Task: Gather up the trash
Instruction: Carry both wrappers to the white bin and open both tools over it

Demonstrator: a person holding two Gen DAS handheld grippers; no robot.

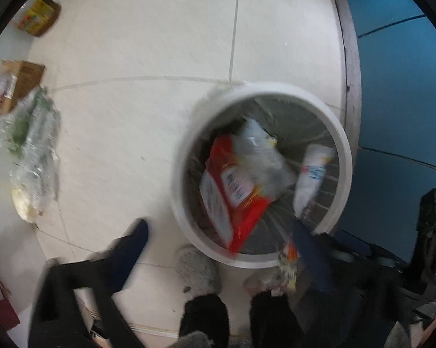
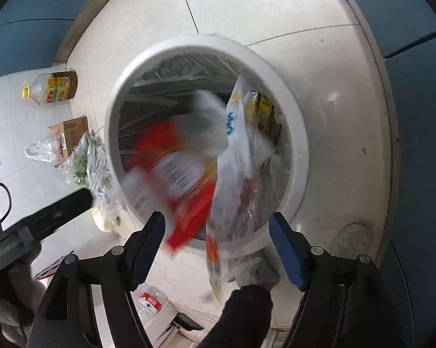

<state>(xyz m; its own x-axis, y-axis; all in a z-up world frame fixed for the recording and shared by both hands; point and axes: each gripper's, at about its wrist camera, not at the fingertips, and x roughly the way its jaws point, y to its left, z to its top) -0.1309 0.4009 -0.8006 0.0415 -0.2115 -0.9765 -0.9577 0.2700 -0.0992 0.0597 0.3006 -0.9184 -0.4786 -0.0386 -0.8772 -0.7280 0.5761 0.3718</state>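
The right claw point(image 2: 216, 246) stands wide apart above the near rim of the white trash bin point(image 2: 297, 145), gripping nothing; a red snack packet point(image 2: 183, 179), blurred, is at the bin's mouth around 7 o'clock, and looks to be dropping in. A white plastic bag point(image 2: 241, 156) leans at the bin's centre, with a yellow carton point(image 2: 264, 113) behind it at 1 o'clock. The left claw point(image 1: 218, 249) is also spread, empty, hovering at the bin's 6 o'clock edge. So several pieces appear binned already. Left on the floor at 9 o'clock of the bin: an oil bottle point(image 2: 54, 87), a cardboard box point(image 2: 73, 133) and crumpled clear plastic bags point(image 2: 93, 162) just beside the bin wall. By my reckoning the job is roughly half done.
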